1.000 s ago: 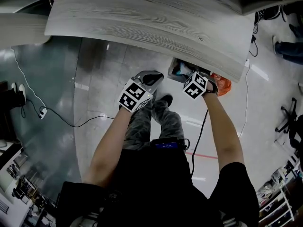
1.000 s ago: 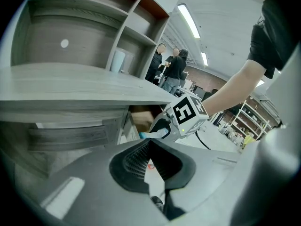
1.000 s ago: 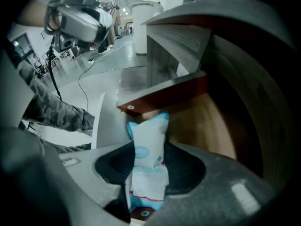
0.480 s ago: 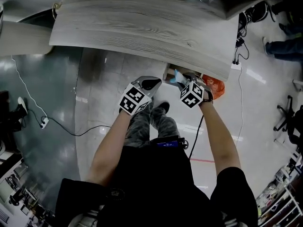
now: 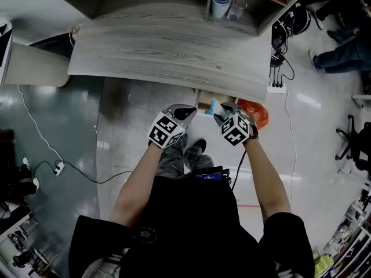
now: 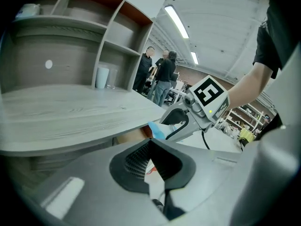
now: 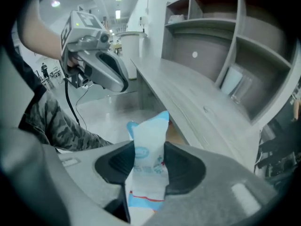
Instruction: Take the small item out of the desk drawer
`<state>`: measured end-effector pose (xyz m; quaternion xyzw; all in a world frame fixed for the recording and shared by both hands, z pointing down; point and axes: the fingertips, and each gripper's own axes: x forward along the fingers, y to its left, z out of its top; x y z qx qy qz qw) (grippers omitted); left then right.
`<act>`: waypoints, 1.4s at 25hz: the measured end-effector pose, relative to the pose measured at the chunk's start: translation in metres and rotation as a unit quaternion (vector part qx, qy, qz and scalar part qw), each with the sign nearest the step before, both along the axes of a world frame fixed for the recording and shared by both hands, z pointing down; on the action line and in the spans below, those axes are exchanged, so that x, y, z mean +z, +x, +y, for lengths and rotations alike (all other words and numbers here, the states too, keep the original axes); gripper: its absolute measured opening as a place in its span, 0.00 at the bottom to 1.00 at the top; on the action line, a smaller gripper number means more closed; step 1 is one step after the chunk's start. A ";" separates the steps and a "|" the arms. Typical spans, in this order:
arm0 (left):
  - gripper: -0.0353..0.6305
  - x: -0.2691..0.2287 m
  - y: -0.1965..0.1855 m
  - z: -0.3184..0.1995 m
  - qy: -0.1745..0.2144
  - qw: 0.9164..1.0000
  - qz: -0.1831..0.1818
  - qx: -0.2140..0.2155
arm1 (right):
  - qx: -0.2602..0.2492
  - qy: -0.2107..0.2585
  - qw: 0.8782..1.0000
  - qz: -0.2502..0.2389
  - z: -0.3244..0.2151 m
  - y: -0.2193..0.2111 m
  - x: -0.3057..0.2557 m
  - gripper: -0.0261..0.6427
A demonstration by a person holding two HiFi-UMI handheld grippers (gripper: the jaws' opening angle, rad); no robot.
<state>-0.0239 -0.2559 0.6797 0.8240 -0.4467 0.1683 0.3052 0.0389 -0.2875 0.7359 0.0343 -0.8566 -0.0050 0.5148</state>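
Observation:
A small white and blue packet (image 7: pixel 148 157) stands upright between the jaws of my right gripper (image 7: pixel 148 163), which is shut on it. In the head view the packet (image 5: pixel 215 105) sticks out of the right gripper (image 5: pixel 224 111) just in front of the open drawer (image 5: pixel 204 99) under the grey wooden desk (image 5: pixel 174 57). My left gripper (image 5: pixel 184 112) hovers to the left of the drawer, jaws together and empty. From the left gripper view (image 6: pixel 150 157) the packet (image 6: pixel 157 130) shows in the right gripper (image 6: pixel 188 119).
A shelf unit on the desk holds a cup (image 5: pixel 220 4) and a glass (image 5: pixel 236 8). An orange bag (image 5: pixel 258 112) lies on the floor right of the drawer, a power strip (image 5: pixel 274 87) behind it. Someone's legs (image 5: pixel 342 54) and an office chair (image 5: pixel 353 149) are at the right.
The right gripper has drawn back out of the drawer with the packet in it. Both grippers sit lower in the head view, farther from the desk edge.

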 end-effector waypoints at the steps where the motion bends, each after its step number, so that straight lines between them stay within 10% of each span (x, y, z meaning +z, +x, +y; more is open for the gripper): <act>1: 0.05 -0.003 0.001 0.000 0.002 1.000 -0.001 0.003 | 0.009 -0.001 1.000 -0.007 0.001 0.001 -0.007 0.31; 12: 0.06 -0.040 0.013 -0.014 0.021 0.999 -0.014 0.046 | 0.131 0.000 0.984 -0.123 -0.017 0.014 -0.087 0.31; 35: 0.06 -0.085 0.036 -0.055 0.074 0.994 0.008 0.083 | 0.356 -0.052 0.886 -0.294 -0.053 0.060 -0.158 0.31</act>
